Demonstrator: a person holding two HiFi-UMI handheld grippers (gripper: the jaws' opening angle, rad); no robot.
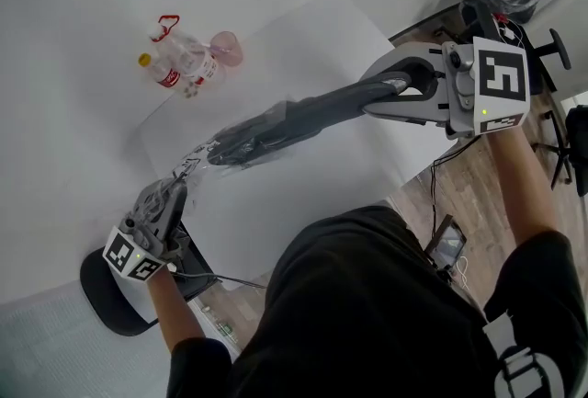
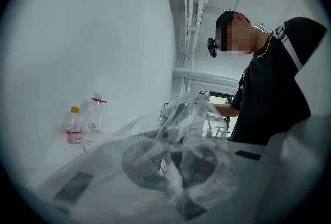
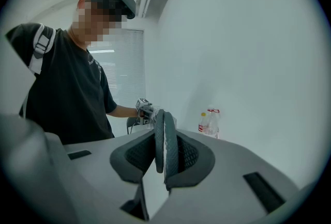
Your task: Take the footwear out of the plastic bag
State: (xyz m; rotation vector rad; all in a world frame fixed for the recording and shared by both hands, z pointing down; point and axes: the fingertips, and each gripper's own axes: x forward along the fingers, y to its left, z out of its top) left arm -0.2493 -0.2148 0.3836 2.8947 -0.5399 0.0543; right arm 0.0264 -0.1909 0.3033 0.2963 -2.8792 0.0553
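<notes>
So far, we judge the job about half done. The footwear, a dark grey pair of flat slippers laid sole to sole, hangs stretched over the white table, on the near side of the bottles. Its heel end is bare. The right gripper, well to the right of the bottles, has its fingers clamped on both thin soles together. The toe end, closest to the bottles, looks to us as if it still sits under clear film.

That film is the plastic bag. Its bunched end is pinched tight between the closed fingers of the left gripper, which is nearer to us than the bottles and slightly left of them. In the left gripper view the crumpled plastic covers the pads entirely.

What is left, as we read it, is to draw the two ends further apart until the toes slip free of the bag.

As for writing, we can read very little. The bottles carry red labels, too small to make out. The cubes on both grippers show only black-and-white square patterns. The white print on the person's dark shirt is not legible either.
</notes>
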